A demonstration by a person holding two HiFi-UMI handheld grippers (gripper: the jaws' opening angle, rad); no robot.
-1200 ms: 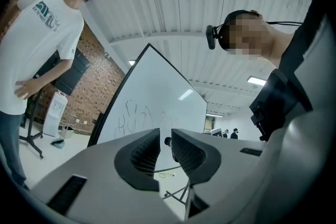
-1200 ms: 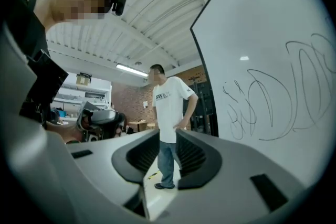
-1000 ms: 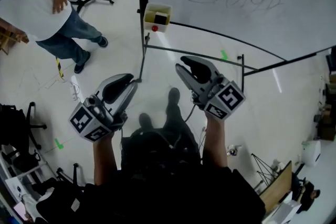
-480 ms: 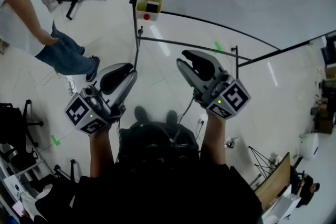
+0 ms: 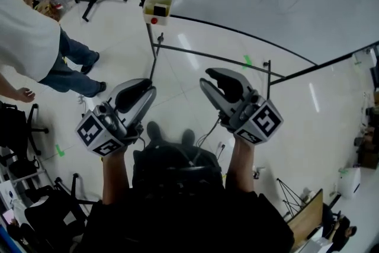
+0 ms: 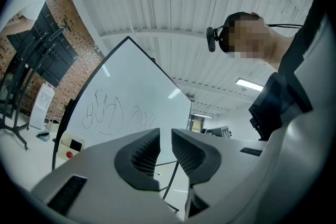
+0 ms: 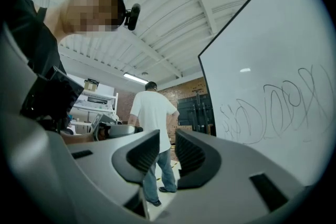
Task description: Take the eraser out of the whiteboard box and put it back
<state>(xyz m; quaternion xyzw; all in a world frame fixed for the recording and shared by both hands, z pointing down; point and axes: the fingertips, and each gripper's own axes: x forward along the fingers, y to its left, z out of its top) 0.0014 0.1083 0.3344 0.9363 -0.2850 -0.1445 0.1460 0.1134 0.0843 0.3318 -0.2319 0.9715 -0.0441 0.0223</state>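
Head view. Whiteboard box (image 5: 168,4) is seen at the lower left corner of the whiteboard (image 5: 266,3), well ahead of the left gripper (image 5: 141,90) and a little to its left, and further off to the left of the right gripper (image 5: 218,79). The eraser (image 5: 160,9), a dark block, is lodged inside the box, with a small red item (image 5: 154,21) just beside it on the near side. Both forearms are held out forward, side by side, with the grippers pointed toward the board and the marker cubes turned back toward the wearer. The stand bars (image 5: 207,56) lie below and ahead of both grippers. A bystander (image 5: 26,26) is noted well off to the left.

Left gripper view. The jaws are seen with a narrow gap and nothing between them. The box and eraser are found low and left of the jaw line, well apart from the tips.

Right gripper view. The jaws are likewise set narrowly apart and empty. The bystander is framed straight ahead; the whiteboard is to the right.

Risks, as judged. The eraser may be pushed deeper instead of gripped if the jaws are not widened first. The box or the red item may be knocked by a tip brought in off-line. The stand bars may be struck by a foot.
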